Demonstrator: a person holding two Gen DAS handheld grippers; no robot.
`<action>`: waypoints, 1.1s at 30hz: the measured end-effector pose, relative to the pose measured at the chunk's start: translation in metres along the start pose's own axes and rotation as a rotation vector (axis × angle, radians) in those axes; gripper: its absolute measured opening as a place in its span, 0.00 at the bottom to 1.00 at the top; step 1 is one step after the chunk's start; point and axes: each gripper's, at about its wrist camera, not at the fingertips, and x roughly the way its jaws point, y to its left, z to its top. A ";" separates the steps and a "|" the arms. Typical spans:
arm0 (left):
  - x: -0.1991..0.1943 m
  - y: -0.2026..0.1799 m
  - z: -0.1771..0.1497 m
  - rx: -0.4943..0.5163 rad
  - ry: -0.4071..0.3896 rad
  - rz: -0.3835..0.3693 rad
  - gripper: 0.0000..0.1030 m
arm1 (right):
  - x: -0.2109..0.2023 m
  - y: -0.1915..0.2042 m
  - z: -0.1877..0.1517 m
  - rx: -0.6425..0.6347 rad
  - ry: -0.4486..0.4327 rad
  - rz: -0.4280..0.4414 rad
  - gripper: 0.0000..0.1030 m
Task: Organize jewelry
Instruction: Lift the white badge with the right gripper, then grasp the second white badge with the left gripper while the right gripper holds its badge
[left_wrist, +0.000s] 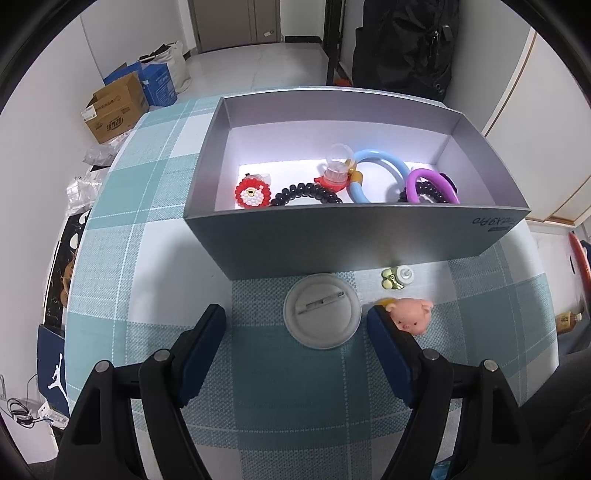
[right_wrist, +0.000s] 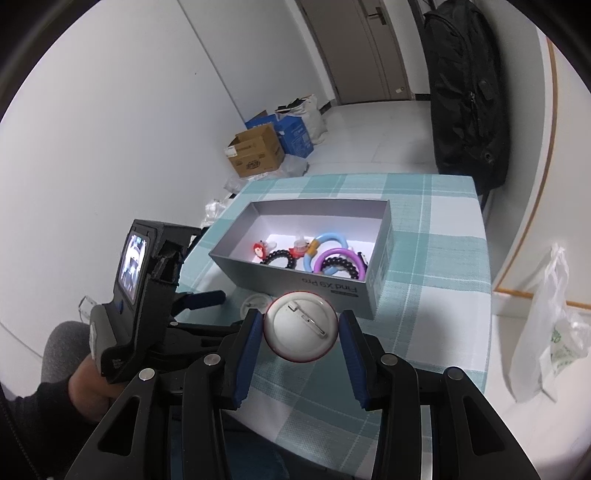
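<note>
A grey open box (left_wrist: 369, 236) stands on the checked tablecloth; it shows in the right wrist view (right_wrist: 295, 282) too. Inside lie a red bead Santa (left_wrist: 252, 193), a black coil bracelet (left_wrist: 306, 192), a clear-domed ring (left_wrist: 335, 170), a blue ring (left_wrist: 380, 162) and a purple ring (left_wrist: 432, 184). My left gripper (left_wrist: 295, 325) is open, low over the cloth, with a white pin badge (left_wrist: 322, 311) lying face down between its fingers. My right gripper (right_wrist: 300, 330) is shut on a second pin badge (right_wrist: 300, 326), red-rimmed, back side up, held above the table before the box.
A pink pig charm (left_wrist: 412, 316) and a small green-and-white charm (left_wrist: 397, 277) lie by the box's near wall. Cardboard boxes (left_wrist: 114, 107) stand on the floor at the left. A black bag (right_wrist: 465, 92) hangs behind the table. A plastic bag (right_wrist: 546, 332) hangs at the right.
</note>
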 end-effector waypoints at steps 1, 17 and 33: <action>0.000 -0.001 0.001 0.002 0.000 -0.001 0.71 | -0.001 0.000 0.000 0.002 -0.002 0.003 0.40; -0.007 -0.005 0.004 0.020 0.000 -0.092 0.36 | -0.001 -0.003 0.002 0.022 -0.007 0.009 0.40; -0.032 0.011 0.000 -0.029 -0.059 -0.144 0.36 | 0.006 0.004 0.007 0.033 -0.015 0.017 0.40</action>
